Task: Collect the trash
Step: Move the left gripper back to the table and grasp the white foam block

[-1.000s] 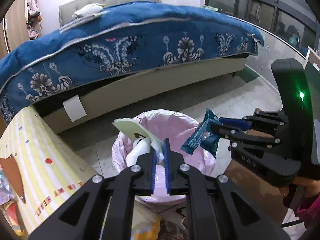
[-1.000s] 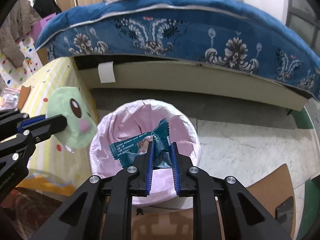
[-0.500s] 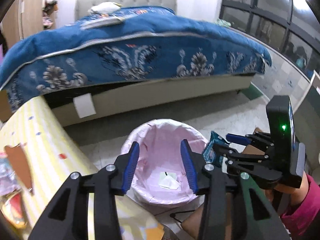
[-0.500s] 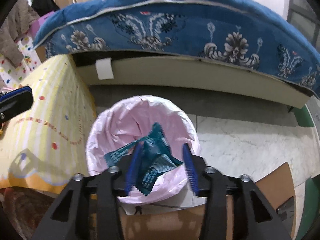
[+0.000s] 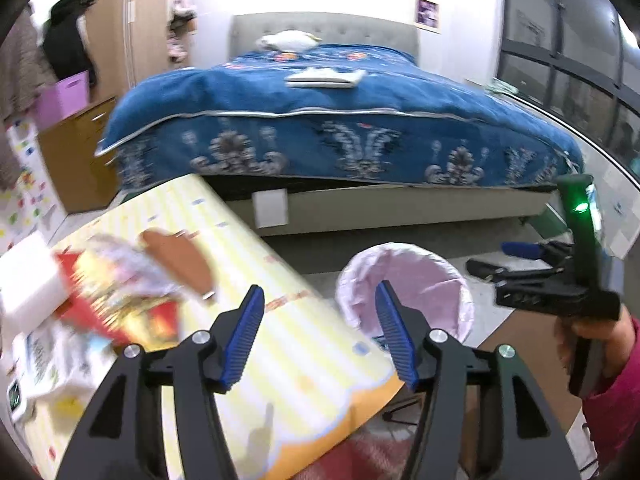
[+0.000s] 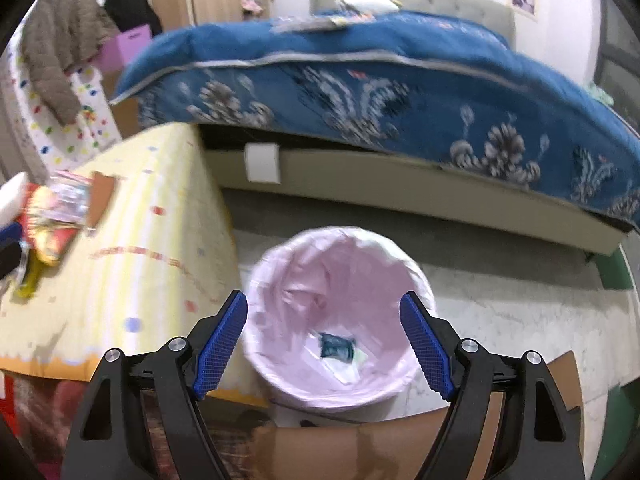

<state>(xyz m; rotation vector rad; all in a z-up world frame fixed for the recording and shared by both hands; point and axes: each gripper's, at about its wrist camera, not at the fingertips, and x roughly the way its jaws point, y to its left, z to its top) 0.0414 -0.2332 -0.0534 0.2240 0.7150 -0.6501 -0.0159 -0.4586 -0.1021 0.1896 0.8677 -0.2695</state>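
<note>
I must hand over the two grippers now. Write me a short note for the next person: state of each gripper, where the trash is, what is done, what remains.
Left gripper: jaws opening, nothing between them, above the yellow tablecloth.
Right gripper: jaws opening, nothing between them, above the bin.
Done: a teal wrapper and a pale scrap lie at the bottom of the pink-lined bin.
Left: a pile of red and gold packaging and a white block lie on the table. The picture is blurred there, so check which pieces are trash before you grasp.
</note>
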